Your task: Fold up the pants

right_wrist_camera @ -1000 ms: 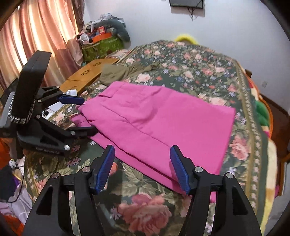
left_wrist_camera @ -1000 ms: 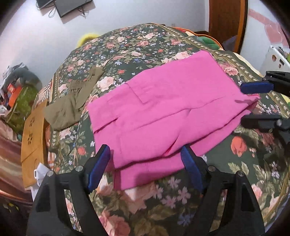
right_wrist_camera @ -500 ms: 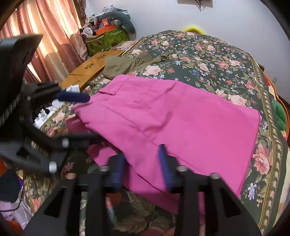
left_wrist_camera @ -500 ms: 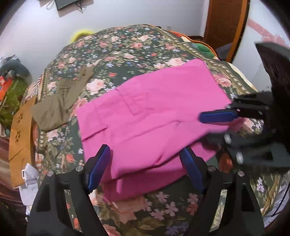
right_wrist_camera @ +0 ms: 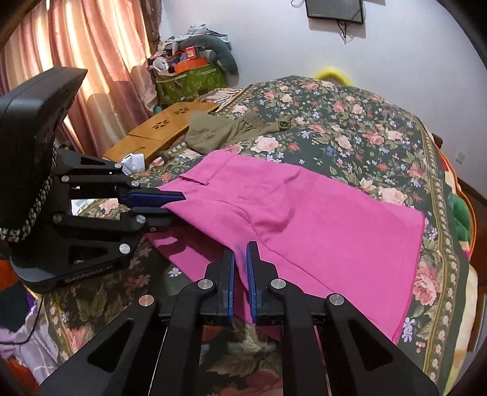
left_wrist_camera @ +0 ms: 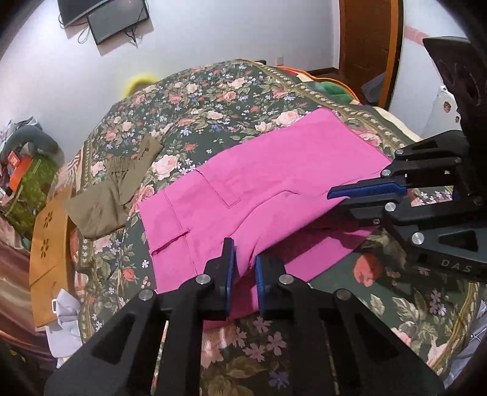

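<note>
left gripper [left_wrist_camera: 245, 268] — just closed, clamping pink pants [left_wrist_camera: 274, 182] near edge | right gripper [right_wrist_camera: 240, 268] — same | bedspread [right_wrist_camera: 350, 115] bare beyond

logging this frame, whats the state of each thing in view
pink pants: lying on the bed, near edge lifted
left gripper: just closed, shut on the pants' near edge
right gripper: just closed, shut on the pants' near edge
olive garment: crumpled, lying apart from the pants
bedspread: spread over the bed
wall screen: dark
</note>
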